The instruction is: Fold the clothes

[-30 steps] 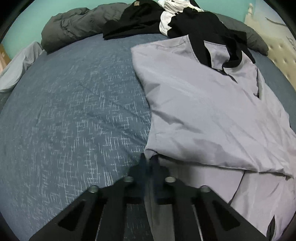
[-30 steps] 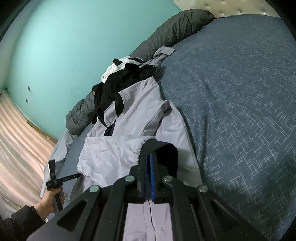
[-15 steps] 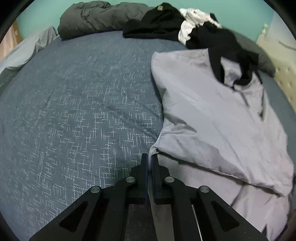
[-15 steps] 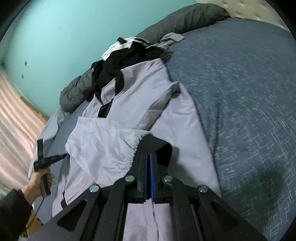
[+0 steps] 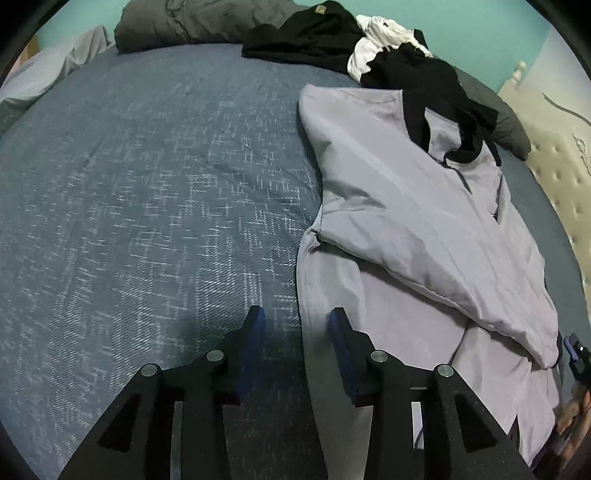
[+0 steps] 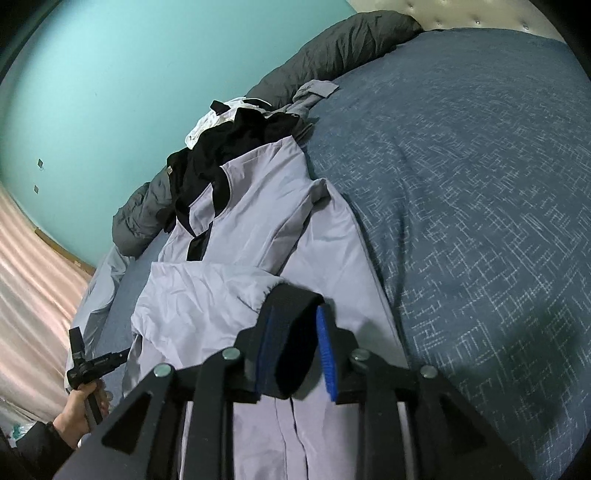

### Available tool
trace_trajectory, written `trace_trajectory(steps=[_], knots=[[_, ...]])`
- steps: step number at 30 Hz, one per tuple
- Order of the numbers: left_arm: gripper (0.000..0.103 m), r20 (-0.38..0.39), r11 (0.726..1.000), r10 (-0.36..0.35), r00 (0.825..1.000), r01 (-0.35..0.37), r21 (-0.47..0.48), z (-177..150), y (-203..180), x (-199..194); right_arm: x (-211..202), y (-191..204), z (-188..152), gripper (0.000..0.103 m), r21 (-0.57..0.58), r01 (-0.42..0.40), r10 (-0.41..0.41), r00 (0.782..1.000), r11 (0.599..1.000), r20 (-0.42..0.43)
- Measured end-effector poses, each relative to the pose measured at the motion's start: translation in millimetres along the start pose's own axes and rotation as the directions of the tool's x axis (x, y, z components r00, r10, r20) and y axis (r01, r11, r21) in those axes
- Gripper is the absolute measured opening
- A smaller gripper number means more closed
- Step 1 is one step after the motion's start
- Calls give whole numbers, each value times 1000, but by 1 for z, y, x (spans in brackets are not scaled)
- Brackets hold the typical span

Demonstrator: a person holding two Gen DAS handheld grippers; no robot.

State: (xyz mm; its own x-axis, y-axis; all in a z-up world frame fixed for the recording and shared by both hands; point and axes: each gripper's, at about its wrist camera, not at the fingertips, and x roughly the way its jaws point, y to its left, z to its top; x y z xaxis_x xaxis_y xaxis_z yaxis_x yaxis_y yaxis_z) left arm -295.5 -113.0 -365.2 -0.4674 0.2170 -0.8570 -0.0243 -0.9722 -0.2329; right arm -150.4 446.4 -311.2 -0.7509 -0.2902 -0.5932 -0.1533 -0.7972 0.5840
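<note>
A lavender jacket [image 5: 406, 206] with a black collar [image 5: 417, 118] lies spread on the blue bedspread [image 5: 147, 184], one sleeve folded across its body. My left gripper [image 5: 296, 317] hangs over the jacket's left edge. Its jaws are opening, and the hem runs loose between them without touching either pad. In the right wrist view the same jacket [image 6: 258, 206] lies ahead. My right gripper [image 6: 295, 325] is opening too. The sleeve's black cuff [image 6: 291, 325] sits between the blue pads [image 6: 323, 332], leaning on the left one with a gap on the right.
Black and white clothes [image 5: 332, 37] are piled at the far edge of the bed, next to a dark grey duvet [image 5: 177, 22]. A tufted headboard [image 5: 554, 173] stands at the right. A hand [image 6: 81, 406] holds the left gripper beside a pink curtain [image 6: 29, 277].
Both grippers were shut on the jacket and now stand parted. The left one let go of the hem, which now lies flat. The right one loosened from the black cuff.
</note>
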Motion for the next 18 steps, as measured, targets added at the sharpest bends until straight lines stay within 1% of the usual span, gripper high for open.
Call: trace_trajectory(steps=[1,2,3,5,9,12,15,17,18], knots=[[11,-6,1000,-9,1000,9,-3,-1,2,2,1,1,0,23,-3,0,0,1000,1000,-2],[3,-8,1000,-16,1000,16,-12,0,2,4,2,1,1,23,-6,-1,1,1000,1000,-5],[3,-8,1000,-18,1000,18,-16,0,1,5,3,2,1,23,-9,-3,3,1000,1000,-7],[2,1,1000,24,1000,-24,15,-1,-3,0,5,3,1,23,-14,-5,4,1000,1000,-11],[2,29,997,61,998,-62,44,-1,-1,-10,4,3,1,23,-18,-10,10,1000,1000,-5],[2,42,1000,11,999,-10,-28,-3,10,-10,4,4,2,23,-21,-14,14,1000,1000,-7],[3,63,993,-45,997,52,-107,-8,21,-14,4,4,2,23,-25,-14,14,1000,1000,-12],[3,68,995,-35,997,41,-89,-11,18,-18,2,5,2,24,-28,-15,14,1000,999,-14],[3,70,996,-29,997,35,-78,-12,16,-19,0,9,3,25,-37,-22,22,1000,999,-17]])
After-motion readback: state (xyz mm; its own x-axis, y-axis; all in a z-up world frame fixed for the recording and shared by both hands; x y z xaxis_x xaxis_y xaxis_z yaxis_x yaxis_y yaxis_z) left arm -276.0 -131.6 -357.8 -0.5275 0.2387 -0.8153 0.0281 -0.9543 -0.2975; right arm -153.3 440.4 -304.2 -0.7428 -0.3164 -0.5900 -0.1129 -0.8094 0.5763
